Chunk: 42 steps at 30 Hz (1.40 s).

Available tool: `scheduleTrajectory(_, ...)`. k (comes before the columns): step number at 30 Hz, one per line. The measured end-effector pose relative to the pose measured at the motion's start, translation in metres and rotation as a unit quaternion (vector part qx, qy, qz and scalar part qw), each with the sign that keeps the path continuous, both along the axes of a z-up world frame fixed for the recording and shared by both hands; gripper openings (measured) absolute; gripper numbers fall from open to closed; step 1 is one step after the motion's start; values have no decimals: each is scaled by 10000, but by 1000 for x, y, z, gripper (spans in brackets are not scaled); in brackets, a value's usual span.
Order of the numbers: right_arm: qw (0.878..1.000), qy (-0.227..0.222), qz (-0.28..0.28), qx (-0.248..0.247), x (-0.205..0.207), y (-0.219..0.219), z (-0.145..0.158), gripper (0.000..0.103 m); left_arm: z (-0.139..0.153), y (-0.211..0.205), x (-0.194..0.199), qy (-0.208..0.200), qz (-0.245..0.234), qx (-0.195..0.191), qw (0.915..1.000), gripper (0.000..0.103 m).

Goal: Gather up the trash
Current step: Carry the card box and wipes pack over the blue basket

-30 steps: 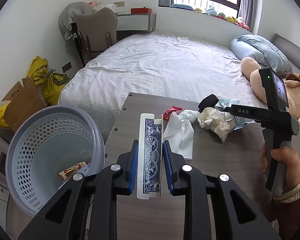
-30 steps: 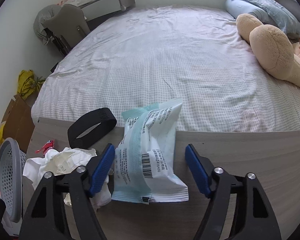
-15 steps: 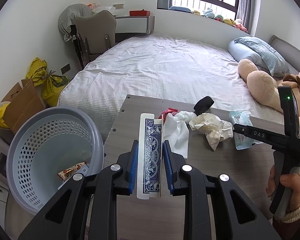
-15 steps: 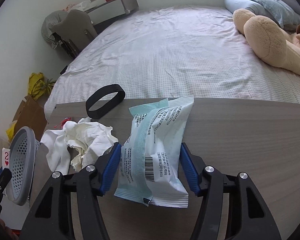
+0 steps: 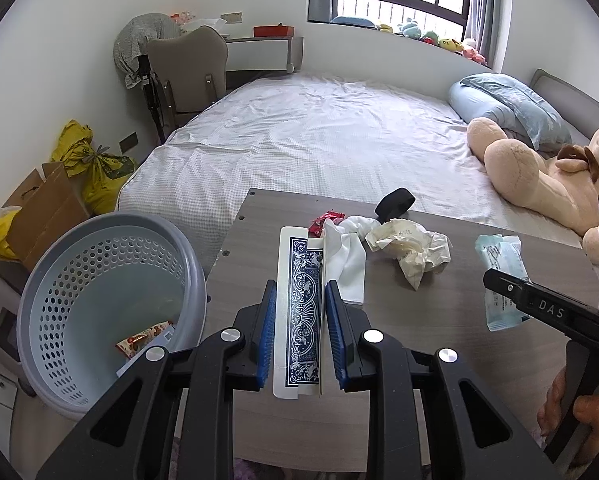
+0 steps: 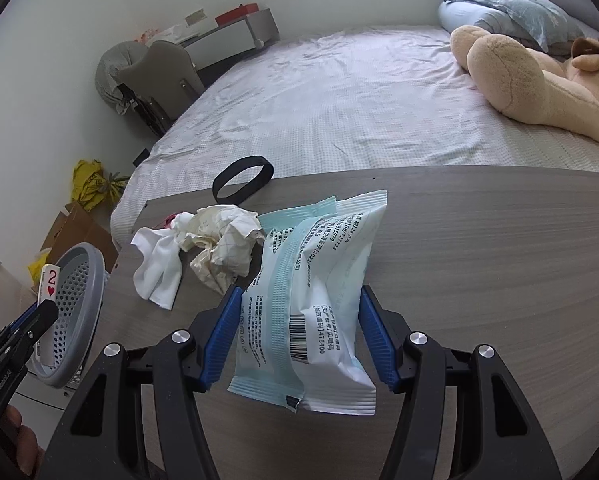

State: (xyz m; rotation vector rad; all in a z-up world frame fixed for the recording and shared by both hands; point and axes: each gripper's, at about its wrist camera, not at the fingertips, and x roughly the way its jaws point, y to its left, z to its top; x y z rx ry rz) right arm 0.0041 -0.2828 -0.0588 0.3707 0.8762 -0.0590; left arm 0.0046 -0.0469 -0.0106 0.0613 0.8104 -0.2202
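My left gripper (image 5: 300, 293) is shut on blue-backed playing cards (image 5: 302, 320), held over the table's left end beside the grey perforated basket (image 5: 197, 276); from the right wrist view the card (image 6: 51, 286) shows a two of hearts. A snack wrapper (image 5: 143, 340) lies in the basket. My right gripper (image 6: 299, 296) is shut on a pale blue-and-white wipes packet (image 6: 311, 264), lifted slightly off the table (image 6: 479, 240). Crumpled paper (image 6: 223, 236), a white cloth (image 6: 159, 264), a red wrapper (image 5: 323, 222) and a black band (image 6: 243, 178) lie on the table.
A bed (image 5: 319, 136) runs along the table's far edge, with a teddy bear (image 5: 539, 176) and a pillow (image 5: 511, 104) on it. A cardboard box (image 5: 47, 208), yellow bags (image 5: 95, 168) and a chair (image 5: 187, 68) stand at the left. A person's hand (image 5: 579, 416) grips the right tool.
The right gripper's jaws narrowed onto the packet, then drew it back from the far edge and a little up. The left gripper and its cards stayed put.
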Motion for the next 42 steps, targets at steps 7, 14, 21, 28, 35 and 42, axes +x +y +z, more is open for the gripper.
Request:
scheduleTrajectory(7, 9994, -148, 313, -28, -13, 32, 12, 58, -1, 17, -4, 11, 184, -22, 9998, 24)
scheduleTrajectory(14, 9972, -183, 721, -20, -4, 75, 15, 58, -3, 58, -9, 10, 536, -9, 9986, 24)
scheduleTrajectory(21, 9915, -203, 1276, -163, 13, 132, 19, 58, -5, 108, -11, 30, 971, -95, 9952, 24)
scheduleTrajectory(28, 9841, -261, 1741, -218, 27, 183, 24, 58, -13, 151, -8, 115, 1297, -126, 9914, 24)
scheduleTrajectory(35, 9779, -282, 2055, -249, 41, 221, 28, 58, -17, 179, -4, 183, 1507, -152, 9883, 24)
scheduleTrajectory(42, 9732, -303, 2265, -268, 51, 244, 29, 58, -22, 195, 3, 246, 1675, -170, 9854, 24)
